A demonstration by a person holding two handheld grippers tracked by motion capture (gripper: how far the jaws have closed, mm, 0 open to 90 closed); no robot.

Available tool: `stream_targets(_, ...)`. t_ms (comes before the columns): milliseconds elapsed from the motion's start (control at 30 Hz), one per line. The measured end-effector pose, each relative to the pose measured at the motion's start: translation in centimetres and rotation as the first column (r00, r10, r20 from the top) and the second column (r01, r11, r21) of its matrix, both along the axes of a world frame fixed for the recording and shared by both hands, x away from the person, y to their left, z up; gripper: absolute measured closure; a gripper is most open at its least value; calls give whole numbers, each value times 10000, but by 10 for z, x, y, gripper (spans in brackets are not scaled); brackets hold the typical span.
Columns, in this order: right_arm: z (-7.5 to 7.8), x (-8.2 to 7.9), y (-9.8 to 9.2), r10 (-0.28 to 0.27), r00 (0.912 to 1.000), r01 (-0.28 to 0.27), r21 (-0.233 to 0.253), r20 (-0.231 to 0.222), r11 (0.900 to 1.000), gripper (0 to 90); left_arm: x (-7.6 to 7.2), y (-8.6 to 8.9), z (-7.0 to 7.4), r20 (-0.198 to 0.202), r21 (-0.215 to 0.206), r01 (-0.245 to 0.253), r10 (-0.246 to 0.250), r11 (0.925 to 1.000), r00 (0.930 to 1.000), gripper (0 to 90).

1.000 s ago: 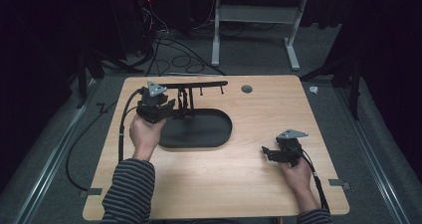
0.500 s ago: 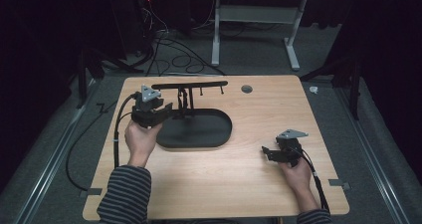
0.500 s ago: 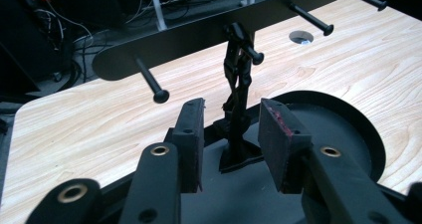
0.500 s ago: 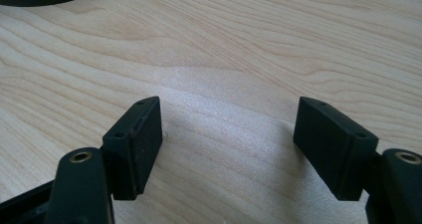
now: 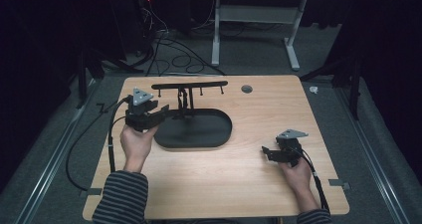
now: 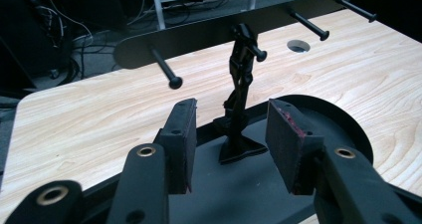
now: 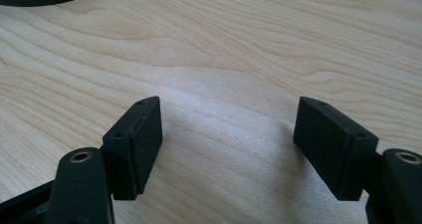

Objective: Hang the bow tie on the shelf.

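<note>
Having drawn back toward the table's left edge, the left gripper (image 5: 161, 115) hovers, jaws apart and empty, over the oval base of the black metal peg-rack stand (image 5: 194, 129), whose upright post (image 6: 239, 99) its own view frames, while the open right gripper (image 5: 267, 153) rests on the light wooden table (image 7: 259, 50).

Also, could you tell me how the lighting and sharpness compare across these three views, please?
High view: lit table, surroundings nearly black, picture slightly soft. Left gripper view: stand fairly sharp against pale wood, the near open jaws softer, background dim. Right gripper view: bright, even light, wood grain crisp, soft shadow between the open jaws.
</note>
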State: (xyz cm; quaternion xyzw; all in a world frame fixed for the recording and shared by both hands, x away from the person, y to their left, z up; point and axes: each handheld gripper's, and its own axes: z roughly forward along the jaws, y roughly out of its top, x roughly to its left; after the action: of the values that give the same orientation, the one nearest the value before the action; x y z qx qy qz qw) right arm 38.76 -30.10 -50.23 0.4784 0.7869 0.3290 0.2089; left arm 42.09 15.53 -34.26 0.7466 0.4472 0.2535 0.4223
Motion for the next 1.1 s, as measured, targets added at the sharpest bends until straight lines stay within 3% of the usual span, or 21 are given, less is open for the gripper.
stream_targets(1100, 0, 0, 0, -4, 10000, 4, 0, -2, 10000, 284, -25, 20, -10, -51, -143, -361, 360, 9992, 9993, 542)
